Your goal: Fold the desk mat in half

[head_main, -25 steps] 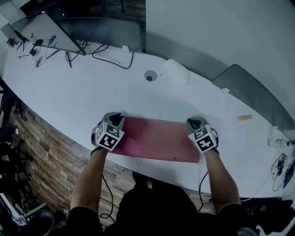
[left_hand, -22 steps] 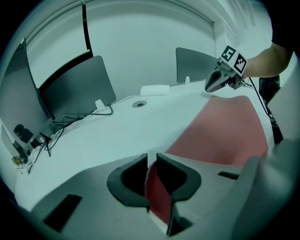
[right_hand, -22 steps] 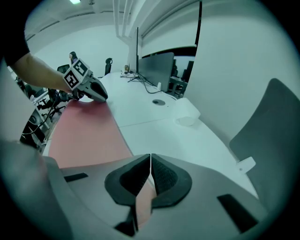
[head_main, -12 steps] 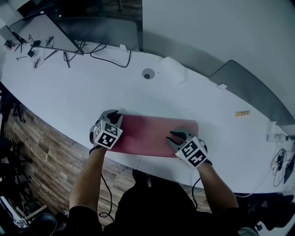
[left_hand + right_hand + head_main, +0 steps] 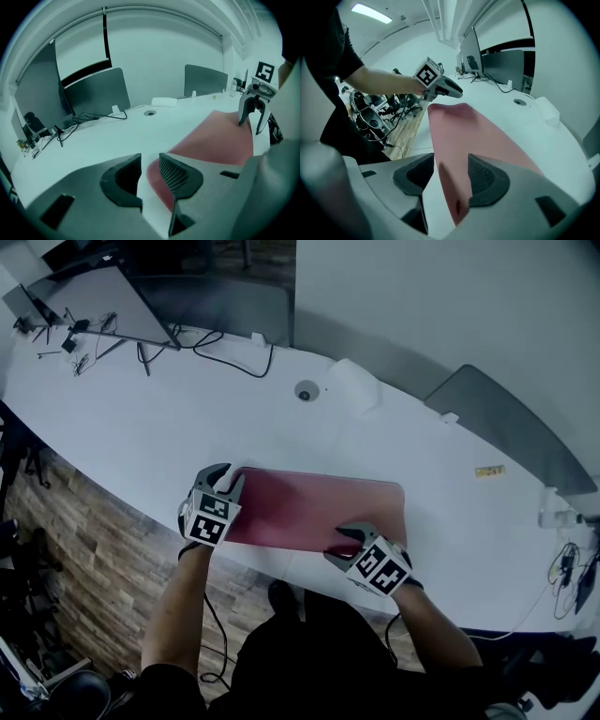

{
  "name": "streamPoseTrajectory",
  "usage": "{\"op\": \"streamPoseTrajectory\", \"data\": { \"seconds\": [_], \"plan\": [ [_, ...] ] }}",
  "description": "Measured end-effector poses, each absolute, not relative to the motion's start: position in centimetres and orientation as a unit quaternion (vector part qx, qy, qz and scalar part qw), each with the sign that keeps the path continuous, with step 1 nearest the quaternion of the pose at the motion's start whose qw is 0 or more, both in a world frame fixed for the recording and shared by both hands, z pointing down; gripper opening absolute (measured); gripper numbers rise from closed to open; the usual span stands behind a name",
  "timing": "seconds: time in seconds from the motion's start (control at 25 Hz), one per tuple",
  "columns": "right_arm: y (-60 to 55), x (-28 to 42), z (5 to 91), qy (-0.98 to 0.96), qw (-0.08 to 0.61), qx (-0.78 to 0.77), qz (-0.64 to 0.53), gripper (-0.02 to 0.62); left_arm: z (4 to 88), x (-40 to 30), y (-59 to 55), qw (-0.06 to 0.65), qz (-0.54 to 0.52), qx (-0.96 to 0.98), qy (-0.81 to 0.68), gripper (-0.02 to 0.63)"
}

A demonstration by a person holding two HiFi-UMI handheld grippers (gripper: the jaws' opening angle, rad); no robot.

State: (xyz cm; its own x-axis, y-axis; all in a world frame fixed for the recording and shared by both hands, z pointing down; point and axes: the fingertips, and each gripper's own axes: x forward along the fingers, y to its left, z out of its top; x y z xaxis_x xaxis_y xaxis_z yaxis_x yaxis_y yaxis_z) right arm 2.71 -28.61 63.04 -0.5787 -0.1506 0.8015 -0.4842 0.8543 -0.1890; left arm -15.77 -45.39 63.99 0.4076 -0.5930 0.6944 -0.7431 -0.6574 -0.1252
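Lying on table (image 5: 141, 418): desk mat (image 5: 300, 507)

I count one red desk mat (image 5: 309, 507) on one white table (image 5: 141, 437). There are two grippers, the left gripper (image 5: 231, 479) and right gripper (image 5: 339, 542), whose jaws have just been opening with the mat's edge between them. At the far side are two grey divider screens (image 5: 220, 304) and one round cable hole (image 5: 306, 392).

The head view looks steeply down from above onto the table (image 5: 141, 418) and the whole mat (image 5: 309, 507). The left gripper view sits low at the mat's left end, facing along it. The right gripper view faces back. All share the mat.
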Motion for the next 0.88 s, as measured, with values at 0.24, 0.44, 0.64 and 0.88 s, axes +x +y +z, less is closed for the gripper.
{"op": "streamPoseTrajectory", "data": {
  "seconds": [0.24, 0.44, 0.64, 0.88],
  "plan": [
    [-28.7, 2.9, 64.9, -0.851, 0.436, 0.208, 0.205, 0.227, 62.1, -15.9, -41.0, 0.170, 0.325, 0.833, -0.414, 0.103],
    [-28.9, 3.3, 65.8, -0.846, 0.428, 0.233, 0.215, 0.227, 62.2, -15.8, -37.8, 0.186, 0.318, 0.833, -0.412, 0.103],
    [-28.9, 3.2, 66.8, -0.839, 0.434, 0.243, 0.219, 0.227, 63.0, -15.5, -34.8, 0.197, 0.325, 0.832, -0.403, 0.103],
    [-28.8, 3.2, 67.3, -0.834, 0.439, 0.258, 0.211, 0.229, 62.8, -15.7, -32.5, 0.204, 0.315, 0.827, -0.419, 0.103]
  ]
}}
